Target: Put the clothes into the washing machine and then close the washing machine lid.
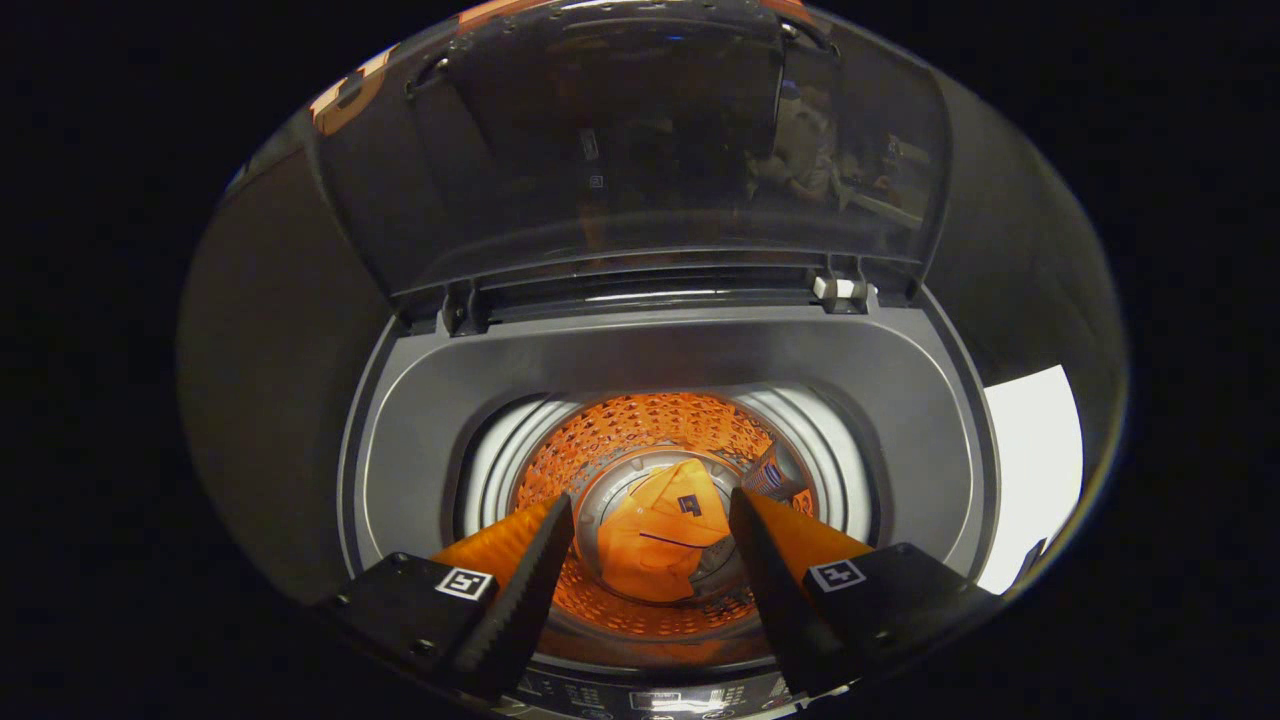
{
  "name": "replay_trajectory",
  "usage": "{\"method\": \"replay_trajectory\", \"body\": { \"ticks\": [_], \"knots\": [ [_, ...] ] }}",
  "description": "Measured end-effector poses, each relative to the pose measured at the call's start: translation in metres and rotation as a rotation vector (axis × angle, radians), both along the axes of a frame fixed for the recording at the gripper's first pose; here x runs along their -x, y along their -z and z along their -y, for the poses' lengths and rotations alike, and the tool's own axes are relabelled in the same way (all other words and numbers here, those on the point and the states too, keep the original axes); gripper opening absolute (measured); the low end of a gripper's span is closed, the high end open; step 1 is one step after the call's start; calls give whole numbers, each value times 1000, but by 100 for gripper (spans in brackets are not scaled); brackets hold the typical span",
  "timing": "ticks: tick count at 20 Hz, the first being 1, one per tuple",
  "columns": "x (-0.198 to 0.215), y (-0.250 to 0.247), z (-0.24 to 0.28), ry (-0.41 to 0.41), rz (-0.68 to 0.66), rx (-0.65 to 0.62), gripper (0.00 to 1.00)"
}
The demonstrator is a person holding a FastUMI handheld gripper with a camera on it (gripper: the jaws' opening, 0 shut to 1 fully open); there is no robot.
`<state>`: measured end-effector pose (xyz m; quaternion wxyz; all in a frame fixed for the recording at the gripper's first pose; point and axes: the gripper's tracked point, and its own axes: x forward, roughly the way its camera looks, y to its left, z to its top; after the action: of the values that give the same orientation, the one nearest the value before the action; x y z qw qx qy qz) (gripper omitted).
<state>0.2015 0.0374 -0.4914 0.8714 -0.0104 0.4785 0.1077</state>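
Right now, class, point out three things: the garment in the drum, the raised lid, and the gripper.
garment [660,545], gripper view, on its folded cloth at the drum's bottom.
lid [640,150], gripper view, on its clear pane, standing open.
gripper [650,525], gripper view, midway between its open fingers, which hold nothing.

Laundry corner inside a recording booth. Evidence: top-loading washing machine [660,360], grey top deck, transparent lid [640,150] raised at 12 o'clock. Perforated drum [640,430] below holds a garment [655,545]. Dark cloth wall [270,350] at 9 o'clock; control panel [660,698] at 6 o'clock.
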Motion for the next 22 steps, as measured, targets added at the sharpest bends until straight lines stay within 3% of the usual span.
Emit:
{"method": "replay_trajectory", "body": {
  "ticks": [6,12,18,22],
  "knots": [
    [6,-54,-9,21,127,-43,99],
    [-4,-165,-19,33,365,-94,99],
    [-36,-280,-34,-13,571,-120,98],
    [-89,-340,-45,-20,662,-152,98]
  ]
}}
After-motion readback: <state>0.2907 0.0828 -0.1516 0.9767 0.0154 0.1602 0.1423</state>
